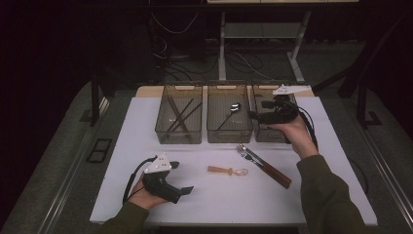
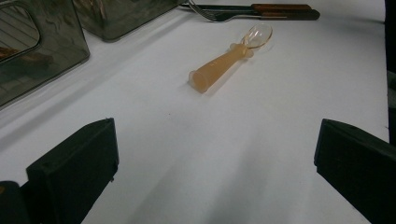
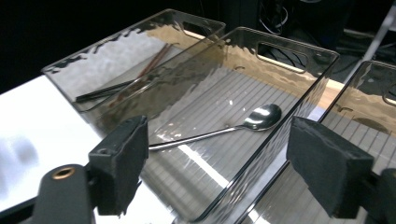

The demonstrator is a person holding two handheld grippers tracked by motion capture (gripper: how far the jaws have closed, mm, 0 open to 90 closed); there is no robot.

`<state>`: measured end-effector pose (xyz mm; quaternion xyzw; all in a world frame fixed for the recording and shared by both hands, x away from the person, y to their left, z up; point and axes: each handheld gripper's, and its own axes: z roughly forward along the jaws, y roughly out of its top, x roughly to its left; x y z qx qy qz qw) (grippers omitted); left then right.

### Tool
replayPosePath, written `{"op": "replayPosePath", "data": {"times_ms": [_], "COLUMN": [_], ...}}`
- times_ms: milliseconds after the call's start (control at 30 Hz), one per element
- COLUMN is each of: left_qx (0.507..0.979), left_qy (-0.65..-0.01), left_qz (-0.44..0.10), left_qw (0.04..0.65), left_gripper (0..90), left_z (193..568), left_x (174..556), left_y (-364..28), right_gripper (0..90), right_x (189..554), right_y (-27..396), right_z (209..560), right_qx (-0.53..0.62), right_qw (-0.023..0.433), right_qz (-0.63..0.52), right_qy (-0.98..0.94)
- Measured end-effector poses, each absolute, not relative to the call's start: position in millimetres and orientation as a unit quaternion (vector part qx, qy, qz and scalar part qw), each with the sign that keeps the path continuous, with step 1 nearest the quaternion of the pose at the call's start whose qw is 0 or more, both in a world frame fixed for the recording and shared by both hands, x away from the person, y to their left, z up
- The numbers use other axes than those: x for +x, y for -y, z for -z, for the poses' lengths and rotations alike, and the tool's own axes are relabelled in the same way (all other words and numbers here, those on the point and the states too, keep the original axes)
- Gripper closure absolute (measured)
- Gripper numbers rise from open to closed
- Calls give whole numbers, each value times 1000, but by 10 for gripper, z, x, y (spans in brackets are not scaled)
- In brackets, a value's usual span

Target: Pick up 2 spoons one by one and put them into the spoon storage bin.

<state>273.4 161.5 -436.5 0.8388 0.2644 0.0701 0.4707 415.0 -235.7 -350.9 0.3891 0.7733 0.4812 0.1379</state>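
The plastic spoon (image 2: 232,57) lies flat on the counter (image 1: 146,126), just ahead of the left gripper (image 2: 215,172) and near the fork (image 1: 249,152) and knife (image 1: 270,170). It looks light, stiff and slick, likely to skid if nudged; the thick tan handle seems the better hold, not the thin clear bowl. The left gripper's jaws stand wide and empty. The right gripper (image 3: 215,172), jaws wide and empty, hangs over the middle bin (image 3: 299,46), where a steel spoon (image 3: 219,130) lies.

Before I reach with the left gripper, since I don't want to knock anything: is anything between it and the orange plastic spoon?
Nothing visible: bare table lies between the open left gripper and the orange plastic spoon.
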Motion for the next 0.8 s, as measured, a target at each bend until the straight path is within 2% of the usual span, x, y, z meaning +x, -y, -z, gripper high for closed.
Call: {"op": "replayPosePath", "data": {"times_ms": [267, 800], "left_qx": [839, 840], "left_qy": [-259, -252], "left_qz": [-76, -72], "left_qw": [473, 476], "left_gripper": [0, 0], "left_z": [4350, 4350], "left_x": [2722, 2735], "left_y": [-1615, -1596], "right_gripper": [179, 178], "right_x": [3779, 3100], "right_y": [2410, 2522], "right_z": [3679, 4092], "right_qx": [396, 382], "right_qw": [169, 175], "right_qz": [-475, -472], "right_qy": [-767, -775]}}
